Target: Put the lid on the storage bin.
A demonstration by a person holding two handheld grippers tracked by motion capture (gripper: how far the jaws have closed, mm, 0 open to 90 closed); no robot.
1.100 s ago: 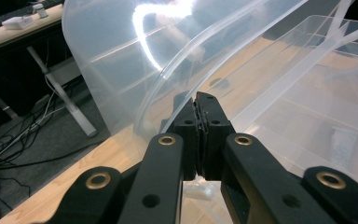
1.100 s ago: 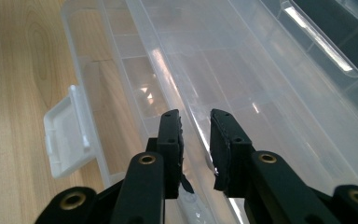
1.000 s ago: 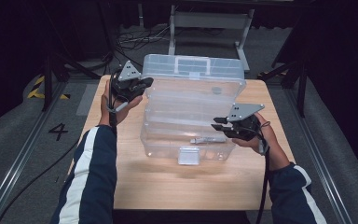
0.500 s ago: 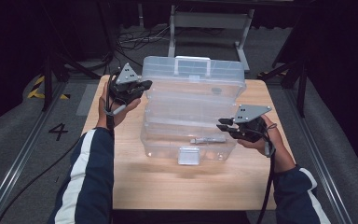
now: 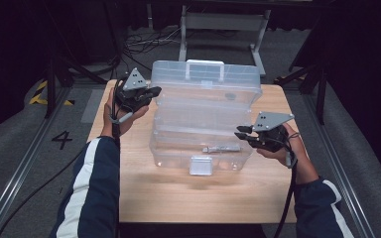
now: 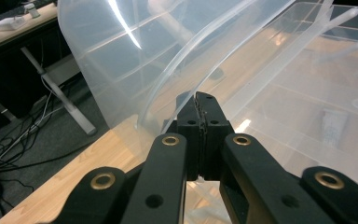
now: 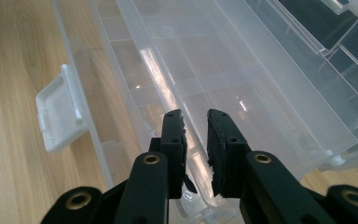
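Left claw is kept clamped on clear box rim. Right claw is parted narrowly astride front rim, ungripped. Little is changed since a second ago; box is steadied on tabletop.

A wooden table is seen on grey floor. Cables are strewn behind it, near a metal stand.

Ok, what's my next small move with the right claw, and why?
Probably close the right claw on the rim of the clear box: that rim already runs through the gap between its jaws, pads not yet pressing. The left claw is shut at the edge of the raised lid.
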